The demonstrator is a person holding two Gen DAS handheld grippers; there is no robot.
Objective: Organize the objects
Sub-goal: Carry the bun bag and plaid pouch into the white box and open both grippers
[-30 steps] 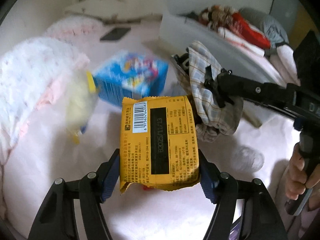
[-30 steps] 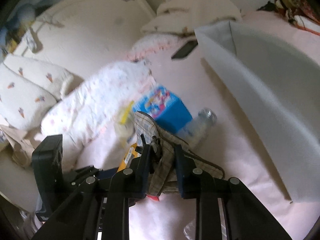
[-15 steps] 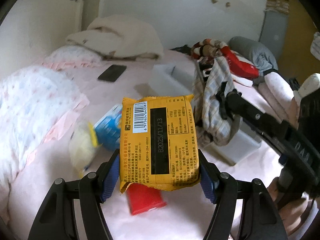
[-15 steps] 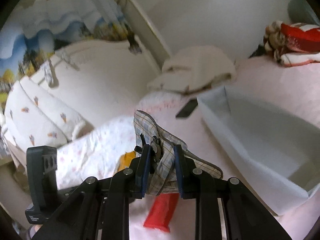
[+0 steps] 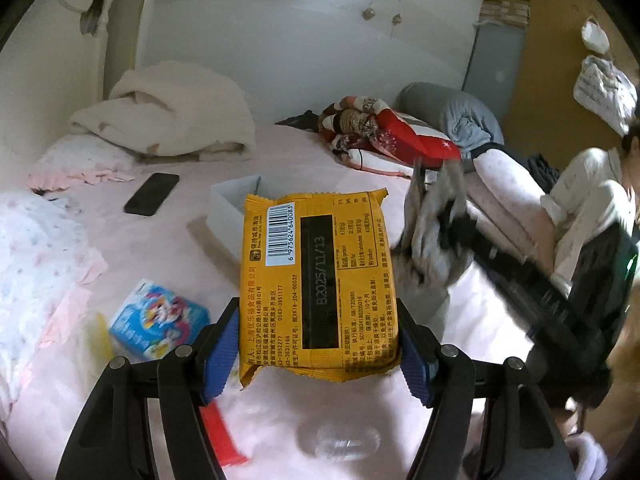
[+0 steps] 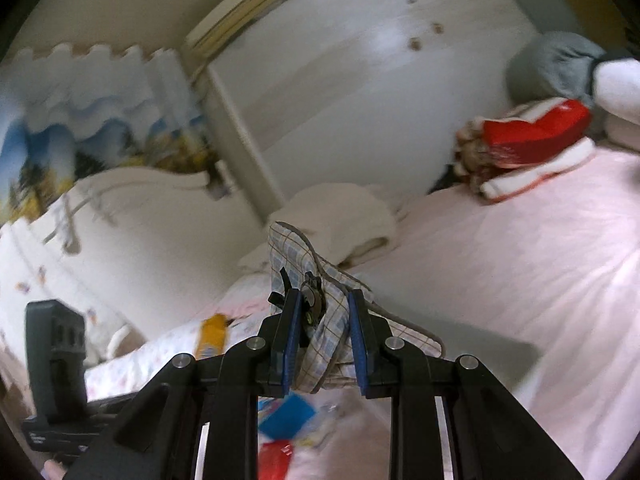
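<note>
My left gripper [image 5: 318,350] is shut on a yellow snack packet [image 5: 318,284] and holds it high above the pink bed [image 5: 168,248]. My right gripper [image 6: 324,340] is shut on a plaid cloth pouch [image 6: 316,304], also lifted; in the left wrist view the pouch [image 5: 434,236] shows blurred to the right. A white bin [image 5: 230,210] lies behind the packet. On the bed below lie a blue carton [image 5: 158,318], a red packet [image 5: 220,436] and a clear plastic bottle [image 5: 338,440]. The yellow packet also shows in the right wrist view [image 6: 212,336].
A black phone [image 5: 152,194] lies on the bed at the back left. A folded white blanket [image 5: 172,120] and a red patterned bundle [image 5: 384,136] sit at the far edge. A floral quilt [image 5: 36,248] lies on the left. A person [image 5: 592,208] sits at the right.
Both grippers have risen and tilted up with their loads. The bed objects have dropped lower in view. The right gripper with the pouch has swung right, away from the bin.
</note>
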